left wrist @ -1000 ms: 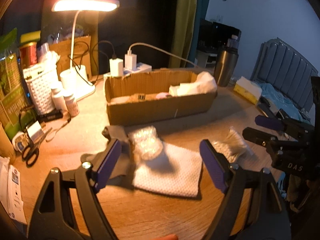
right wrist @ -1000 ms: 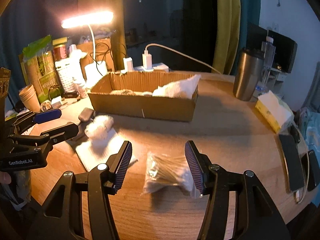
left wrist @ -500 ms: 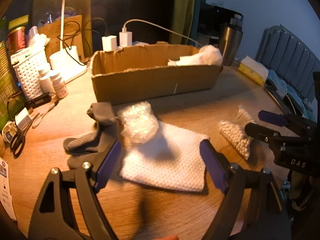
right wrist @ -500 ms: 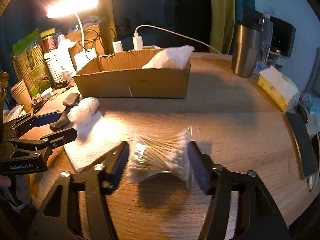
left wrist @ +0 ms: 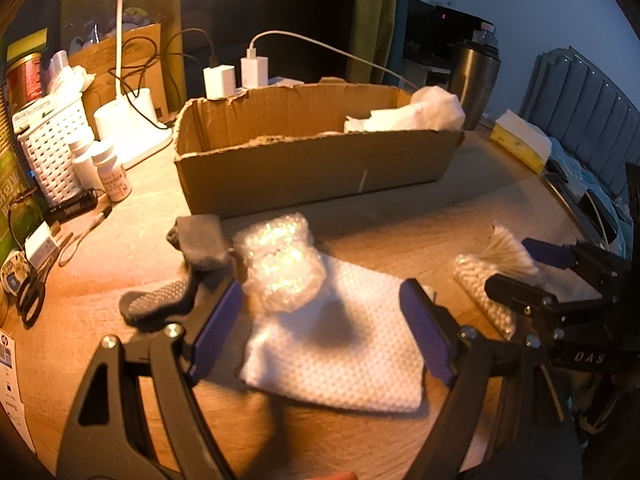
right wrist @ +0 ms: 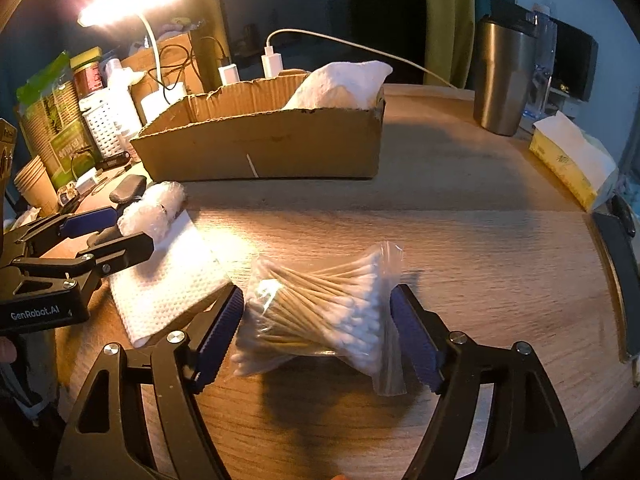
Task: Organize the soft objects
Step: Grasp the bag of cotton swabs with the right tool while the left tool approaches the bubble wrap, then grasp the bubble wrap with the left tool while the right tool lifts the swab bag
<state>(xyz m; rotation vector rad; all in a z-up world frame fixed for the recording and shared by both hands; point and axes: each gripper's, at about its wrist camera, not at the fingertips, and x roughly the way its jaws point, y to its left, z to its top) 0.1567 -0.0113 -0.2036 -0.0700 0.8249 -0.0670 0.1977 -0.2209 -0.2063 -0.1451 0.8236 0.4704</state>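
My right gripper [right wrist: 318,332] is open, its pads on either side of a clear bag of cotton swabs [right wrist: 320,312] lying on the wooden table; contact is unclear. My left gripper [left wrist: 320,332] is open and low over a folded white cloth [left wrist: 340,352]. A bubble-wrap bundle [left wrist: 280,264] lies on the cloth's far left corner. A grey sock [left wrist: 180,276] lies left of it. A cardboard box [left wrist: 312,172] behind holds white soft items [left wrist: 408,114]. The box [right wrist: 260,148] and cloth [right wrist: 168,280] also show in the right wrist view.
A desk lamp [left wrist: 128,116], white basket [left wrist: 52,148], pill bottles [left wrist: 108,172] and scissors [left wrist: 28,296] crowd the left. A steel tumbler [right wrist: 504,80], tissue pack [right wrist: 568,160] and phone [right wrist: 616,276] sit at the right. Chargers [left wrist: 236,76] stand behind the box.
Both grippers have moved forward and down. The swab bag now lies between the right gripper's pads. The left gripper has come closer over the white cloth.
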